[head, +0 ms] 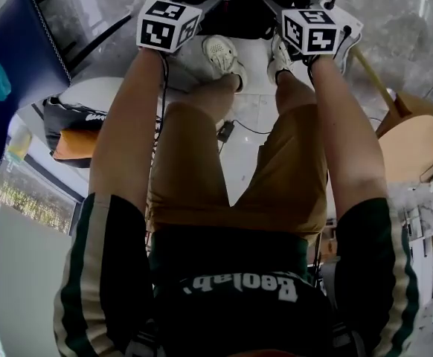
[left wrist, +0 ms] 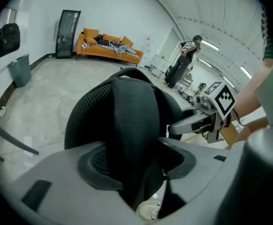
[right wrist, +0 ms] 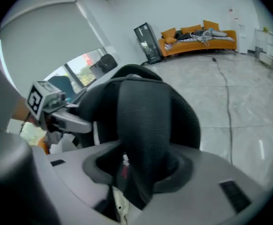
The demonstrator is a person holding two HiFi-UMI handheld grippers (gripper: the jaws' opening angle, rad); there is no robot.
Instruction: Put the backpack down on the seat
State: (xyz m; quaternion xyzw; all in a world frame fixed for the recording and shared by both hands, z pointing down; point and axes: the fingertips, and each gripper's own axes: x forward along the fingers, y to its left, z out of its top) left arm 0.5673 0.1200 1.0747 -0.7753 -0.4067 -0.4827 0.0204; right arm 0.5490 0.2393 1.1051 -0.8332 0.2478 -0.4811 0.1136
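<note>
A: Your left gripper (left wrist: 136, 172) has its jaws clamped on a black mesh strap (left wrist: 132, 121), which runs down between them.

B: In the head view the backpack (head: 239, 6) shows as a dark mass between your two grippers, just beyond your white shoes (head: 222, 54). Whether it rests on anything can't be told.

A: Your right gripper (right wrist: 136, 177) is pinched on the second strap (right wrist: 143, 121), with the pack's bulk right behind.

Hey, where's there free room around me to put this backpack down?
Open floor runs bare toward the orange sofa. Underfoot is crowded: shoes, a cable, black bag left, wooden chair right. The left claw and right claw hold the backpack by its straps.
</note>
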